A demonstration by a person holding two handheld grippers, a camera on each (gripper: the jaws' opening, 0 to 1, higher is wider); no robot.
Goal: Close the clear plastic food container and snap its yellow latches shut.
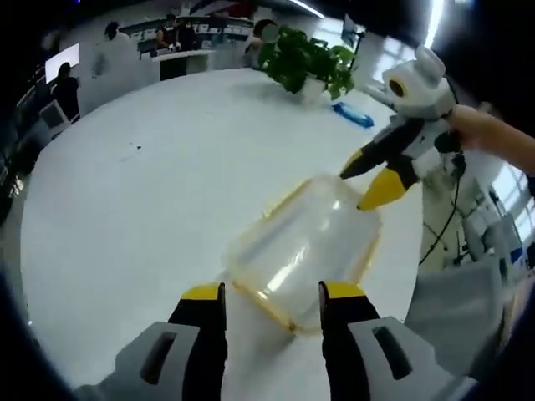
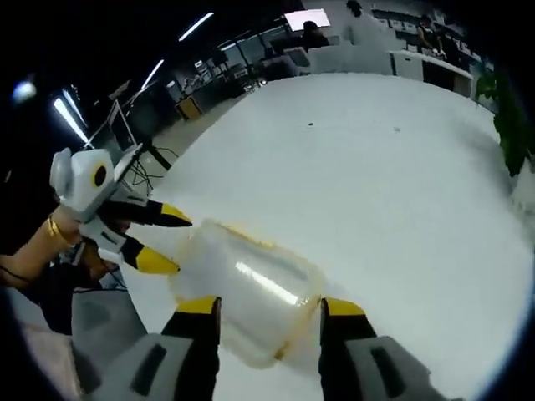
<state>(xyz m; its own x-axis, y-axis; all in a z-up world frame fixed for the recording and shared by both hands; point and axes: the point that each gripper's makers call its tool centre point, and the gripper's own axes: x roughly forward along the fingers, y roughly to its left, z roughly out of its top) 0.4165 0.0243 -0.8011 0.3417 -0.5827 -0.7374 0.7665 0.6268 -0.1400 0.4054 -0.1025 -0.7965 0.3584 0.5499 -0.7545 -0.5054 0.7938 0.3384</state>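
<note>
Left gripper (image 1: 272,294): jaws apart, yellow-tipped, rising from the bottom of the left gripper view. The near edge of the clear plastic food container (image 1: 305,246) lies between and just beyond the tips; contact cannot be told.

Right gripper (image 2: 270,307): jaws also apart, in the lower centre of the right gripper view, with the container (image 2: 247,288) between the tips. It also enters the left gripper view from the right (image 1: 368,185), its two tips spread at the container's far edge, held by a hand (image 1: 493,134).

The left gripper also shows in the right gripper view at left (image 2: 171,242), tips spread, just beside the container's left end.

Container sits at lower centre of both views, on a round white table (image 1: 150,192); yellow trim runs along its rim. Whether latches are snapped cannot be told. Body is translucent, rounded at the corners, glossy with light streaks.

Open table surface lies to the upper left in the left gripper view. A potted plant (image 1: 305,60) and a blue object (image 1: 353,114) stand well apart, near the far table edge.
</note>
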